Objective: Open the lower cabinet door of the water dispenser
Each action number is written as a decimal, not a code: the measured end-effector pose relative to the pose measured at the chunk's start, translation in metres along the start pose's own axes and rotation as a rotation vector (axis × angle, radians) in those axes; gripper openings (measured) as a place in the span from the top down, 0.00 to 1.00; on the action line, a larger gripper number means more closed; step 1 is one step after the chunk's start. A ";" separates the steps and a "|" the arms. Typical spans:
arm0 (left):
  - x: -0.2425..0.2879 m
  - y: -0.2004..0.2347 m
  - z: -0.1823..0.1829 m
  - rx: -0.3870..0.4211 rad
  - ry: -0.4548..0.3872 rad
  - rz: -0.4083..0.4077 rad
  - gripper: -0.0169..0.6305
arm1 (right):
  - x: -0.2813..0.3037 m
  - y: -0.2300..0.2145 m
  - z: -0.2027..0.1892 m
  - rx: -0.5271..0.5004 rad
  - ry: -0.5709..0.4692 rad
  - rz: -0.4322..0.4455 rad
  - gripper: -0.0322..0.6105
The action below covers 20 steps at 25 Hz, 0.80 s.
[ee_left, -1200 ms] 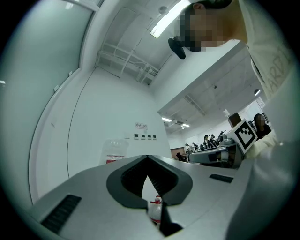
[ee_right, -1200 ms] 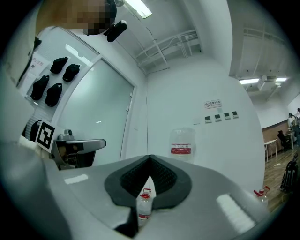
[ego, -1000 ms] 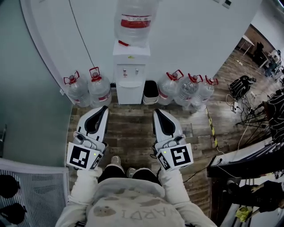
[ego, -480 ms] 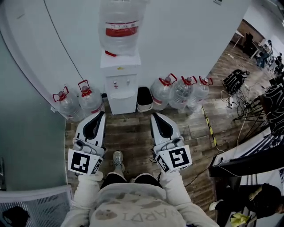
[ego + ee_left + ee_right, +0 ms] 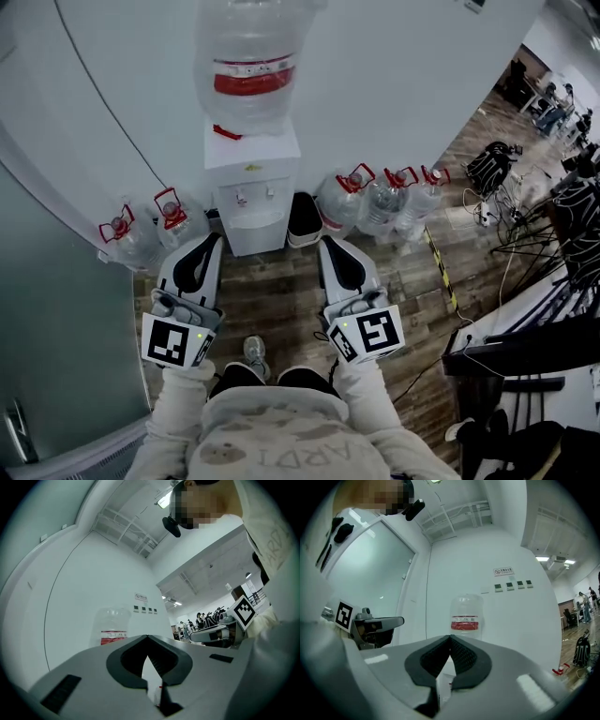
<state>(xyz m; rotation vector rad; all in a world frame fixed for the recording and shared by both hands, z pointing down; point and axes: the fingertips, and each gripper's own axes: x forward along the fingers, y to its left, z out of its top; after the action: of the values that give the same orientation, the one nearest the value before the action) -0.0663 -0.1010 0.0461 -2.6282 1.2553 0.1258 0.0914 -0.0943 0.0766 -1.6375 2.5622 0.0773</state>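
Wood floor, dispenser ahead; jaws seemingly together.

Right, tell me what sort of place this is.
Probably an open-plan office or lab workspace: a white water dispenser with a big bottle on top stands against the wall, spare water jugs sit beside it on the wood-look floor, and work tables with cables run along the right.

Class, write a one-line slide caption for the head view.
Shut, empty left gripper and right gripper point toward a white water dispenser topped by a large bottle, spare bottles flanking it.
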 end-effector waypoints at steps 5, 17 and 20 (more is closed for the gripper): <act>0.029 0.043 -0.015 -0.010 -0.002 -0.028 0.97 | 0.049 -0.008 -0.009 0.001 0.009 -0.029 0.94; 0.064 0.110 -0.068 -0.053 0.037 -0.056 0.97 | 0.125 -0.016 -0.055 0.032 0.078 -0.068 0.94; 0.065 0.117 -0.084 -0.096 0.062 -0.051 0.97 | 0.133 -0.015 -0.070 0.040 0.108 -0.071 0.94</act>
<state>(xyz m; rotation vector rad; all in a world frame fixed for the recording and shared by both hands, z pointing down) -0.1178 -0.2420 0.0965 -2.7640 1.2296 0.0990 0.0453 -0.2277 0.1317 -1.7618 2.5612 -0.0693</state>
